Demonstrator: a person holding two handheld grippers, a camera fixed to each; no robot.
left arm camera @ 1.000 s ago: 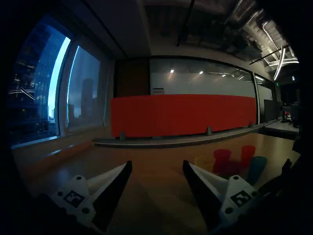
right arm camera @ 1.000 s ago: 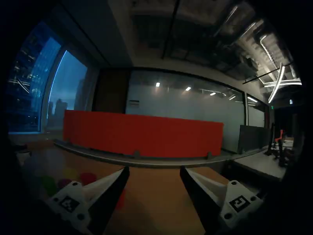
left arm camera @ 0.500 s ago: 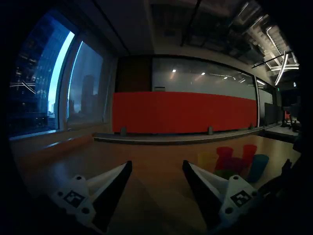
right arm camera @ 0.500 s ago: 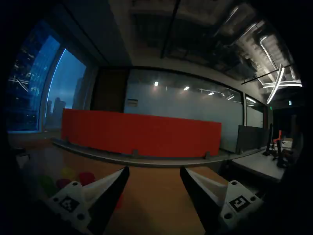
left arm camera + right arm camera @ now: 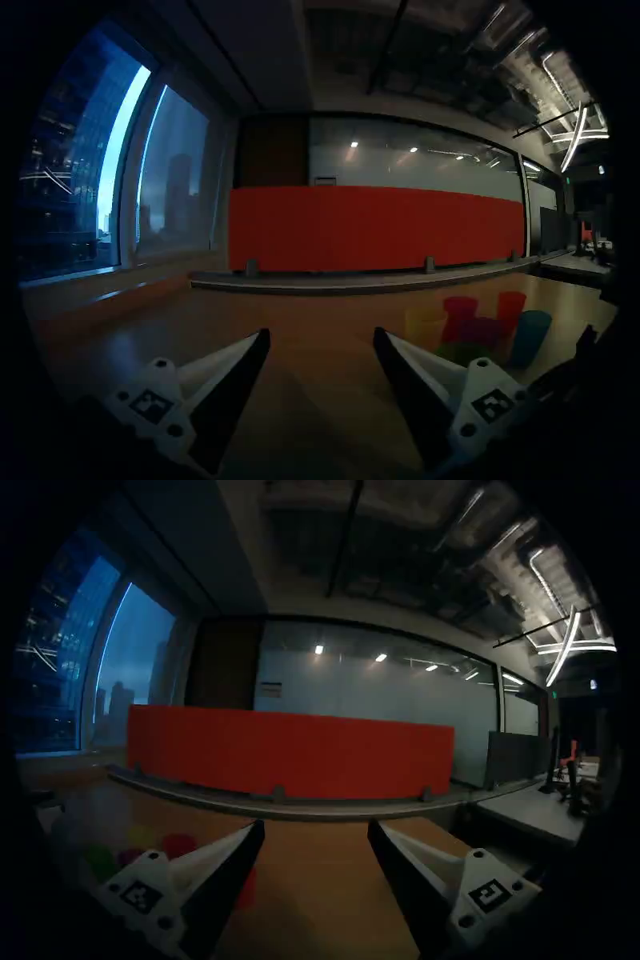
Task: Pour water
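Jaws wide and empty on left gripper [image 5: 320, 331] and right gripper [image 5: 315, 824]. Cups [image 5: 480, 330] likely light, thin-walled, tippable: grip mid-wall, gently.

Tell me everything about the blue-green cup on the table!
The blue-green cup looks like smooth plastic, wider at its rim than lower down. It stands upright on the wooden table, at the right end of a huddle of coloured cups, just beside a tall red cup. Whether they touch is too dim to tell, and its inside is hidden. The open left gripper is apart from it.
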